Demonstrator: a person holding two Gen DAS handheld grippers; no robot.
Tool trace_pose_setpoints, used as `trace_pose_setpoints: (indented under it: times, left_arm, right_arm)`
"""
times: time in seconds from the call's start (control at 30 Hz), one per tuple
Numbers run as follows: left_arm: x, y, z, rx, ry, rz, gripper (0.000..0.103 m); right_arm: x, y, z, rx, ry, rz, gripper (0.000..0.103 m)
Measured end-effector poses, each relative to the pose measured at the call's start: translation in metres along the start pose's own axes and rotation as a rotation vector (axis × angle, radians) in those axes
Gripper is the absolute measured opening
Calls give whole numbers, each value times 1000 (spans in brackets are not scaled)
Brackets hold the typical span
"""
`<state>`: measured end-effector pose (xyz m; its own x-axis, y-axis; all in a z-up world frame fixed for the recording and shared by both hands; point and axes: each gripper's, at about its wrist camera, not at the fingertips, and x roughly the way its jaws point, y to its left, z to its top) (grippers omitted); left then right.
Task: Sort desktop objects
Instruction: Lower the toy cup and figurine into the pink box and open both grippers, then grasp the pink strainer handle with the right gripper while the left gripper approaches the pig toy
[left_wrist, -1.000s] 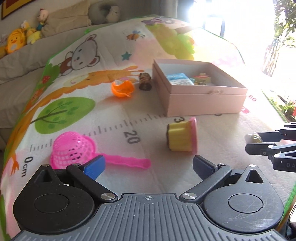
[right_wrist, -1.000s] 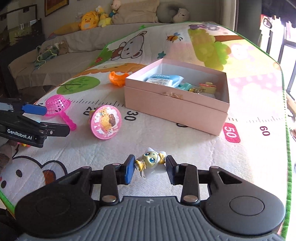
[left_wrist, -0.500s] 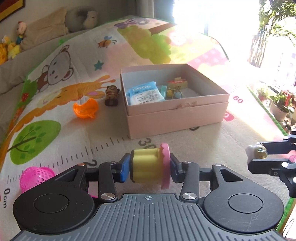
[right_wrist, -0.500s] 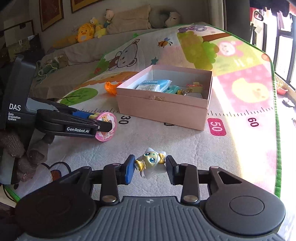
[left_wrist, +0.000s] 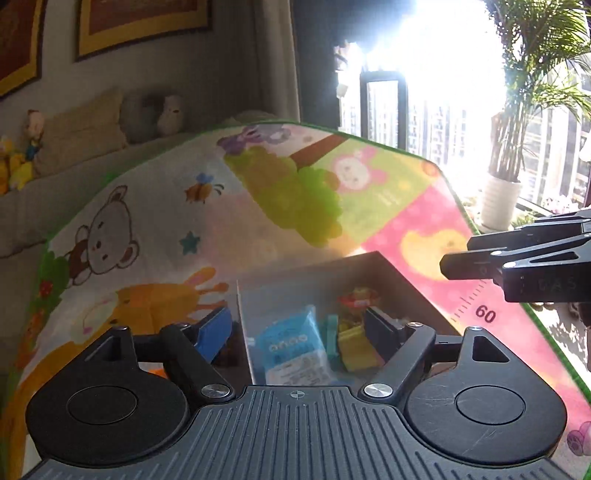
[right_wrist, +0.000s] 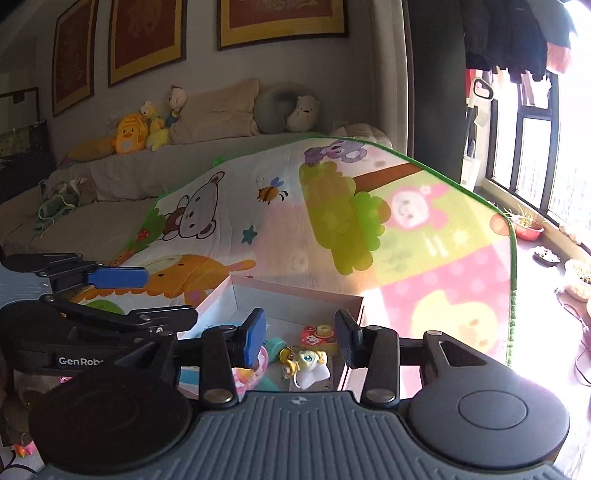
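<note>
Hovered over the pink box (right_wrist: 295, 291). Left gripper (left_wrist: 299, 332) and right gripper (right_wrist: 301, 338) gaped wide, empty; figurine (right_wrist: 308, 363) lay inside. Best lifted straight up, clear of the 12 o'clock wall.

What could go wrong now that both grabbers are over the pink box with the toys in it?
The left gripper and right gripper hang open, close together over the pink box, so they might bump when pulling away. The little figurine lies near the box's wall; a passing finger might knock it. The yellow toy sits right beside the left gripper's finger and could get dragged.
</note>
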<state>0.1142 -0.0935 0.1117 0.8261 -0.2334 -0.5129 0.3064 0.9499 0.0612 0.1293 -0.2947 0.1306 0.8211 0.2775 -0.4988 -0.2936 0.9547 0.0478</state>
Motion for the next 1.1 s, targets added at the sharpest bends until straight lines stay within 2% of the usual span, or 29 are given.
trace_pose_setpoints:
  times: [0.13,0.27,0.4,0.5,0.6,0.7,0.77,0.87,0.93,1.1]
  left_arm:
    - [-9,18,-56,-23,114,62,92]
    - [-22,35,-101,-83,179,108,96]
    - [-37,53,-126,-139,197,126,96]
    - [-53,65,-133,-151,160,141,97]
    - [-69,75,-138,-139,116,214,100]
    - [-80,87,-148,-132,111,291,100]
    - [-85,95,-156,-151,125,308,100]
    - [-87,108,-166,-211,150,302,100]
    - [-86,118,-170,-257,159,285,100]
    - [-74,131,-166,-345,165,182,101]
  right_arm:
    - [20,0,-14,20,69,21,41]
    - [41,23,-14,18,131,90,41]
    - [73,65,11,-1,183,172,41]
    - [114,97,37,6,246,211,41]
    - [166,127,55,1,321,173,41]
    - [214,156,59,-49,380,84,39]
    - [239,169,57,-100,397,6,38]
    - [273,175,51,-120,444,-82,32]
    - [283,177,46,-151,450,-124,22]
    - [279,190,38,-213,486,-106,22]
